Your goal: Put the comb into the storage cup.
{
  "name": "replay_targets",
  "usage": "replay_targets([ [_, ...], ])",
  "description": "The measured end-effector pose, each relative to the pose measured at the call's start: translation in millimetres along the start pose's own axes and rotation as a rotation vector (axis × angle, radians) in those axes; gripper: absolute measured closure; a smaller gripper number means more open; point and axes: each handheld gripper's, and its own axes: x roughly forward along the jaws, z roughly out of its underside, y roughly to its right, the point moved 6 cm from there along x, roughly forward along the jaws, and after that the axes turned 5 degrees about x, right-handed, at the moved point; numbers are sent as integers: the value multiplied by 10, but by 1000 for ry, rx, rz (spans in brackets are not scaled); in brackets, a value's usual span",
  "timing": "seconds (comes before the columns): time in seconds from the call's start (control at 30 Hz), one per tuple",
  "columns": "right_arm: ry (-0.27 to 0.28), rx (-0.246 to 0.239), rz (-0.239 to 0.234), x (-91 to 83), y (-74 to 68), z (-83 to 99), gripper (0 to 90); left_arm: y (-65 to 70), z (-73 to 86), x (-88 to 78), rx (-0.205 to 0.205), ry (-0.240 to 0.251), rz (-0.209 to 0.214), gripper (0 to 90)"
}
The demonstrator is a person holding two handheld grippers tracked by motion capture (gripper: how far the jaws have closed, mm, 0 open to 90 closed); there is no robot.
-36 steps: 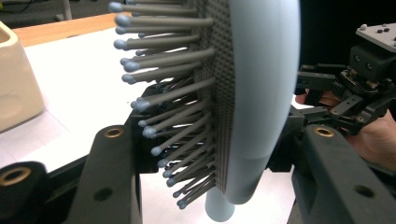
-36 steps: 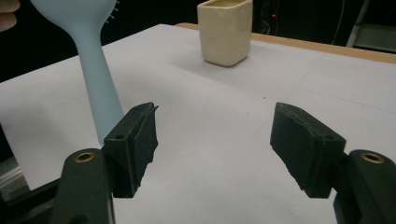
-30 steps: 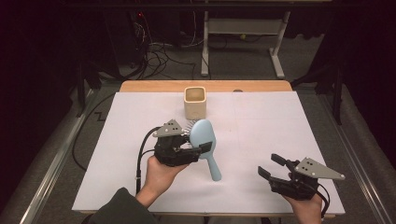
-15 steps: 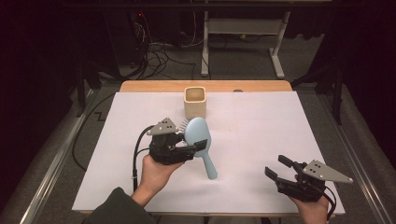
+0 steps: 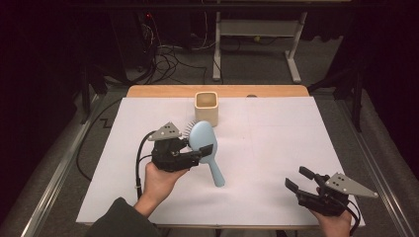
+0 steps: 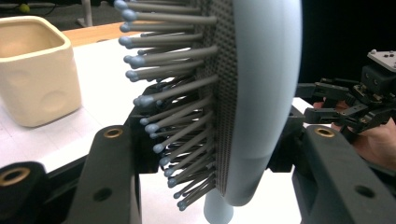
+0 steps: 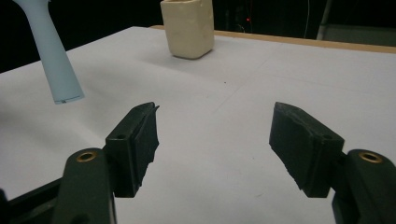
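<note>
A light blue hairbrush [image 5: 203, 143] with grey bristles hangs above the white table, its handle [image 5: 216, 173] slanting down toward the front. My left gripper [image 5: 197, 148] is shut on the brush head [image 6: 261, 93], one jaw on the bristle side and one on the smooth back. A cream square cup [image 5: 206, 107] stands upright just behind the brush, also seen in the left gripper view [image 6: 35, 70] and the right gripper view [image 7: 187, 28]. My right gripper [image 5: 297, 180] is open near the front right corner, nothing between its jaws [image 7: 215, 140]. The handle's tip [image 7: 53, 60] shows at upper left there.
A white sheet [image 5: 276, 143] covers the table, with a strip of bare wood [image 5: 276, 91] along the far edge. A metal stand [image 5: 257, 39] and cables [image 5: 168, 54] lie on the dark floor behind. Rails run along both sides of the table.
My left gripper has carried the hairbrush a little farther toward the cup and lifted it. My right gripper has drifted slightly right and toward the front edge, still open.
</note>
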Motion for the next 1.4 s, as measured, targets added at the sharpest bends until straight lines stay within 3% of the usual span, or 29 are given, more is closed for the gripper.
replay_targets([
  [0.53, -12, 11, 16, -50, 93, 164, 351, -85, -38, -66, -4, 7, -27, 507],
  [0.67, -8, 35, 23, -62, 131, 199, 346, -105, -74, -91, 4, 12, -37, 507],
  [0.93, 20, 24, 48, -90, 177, 255, 333, -141, -104, -114, -2, 18, -44, 508],
  [1.4, 10, 47, 62, -74, 227, 327, 293, -307, -130, -107, -17, 12, -88, 507],
])
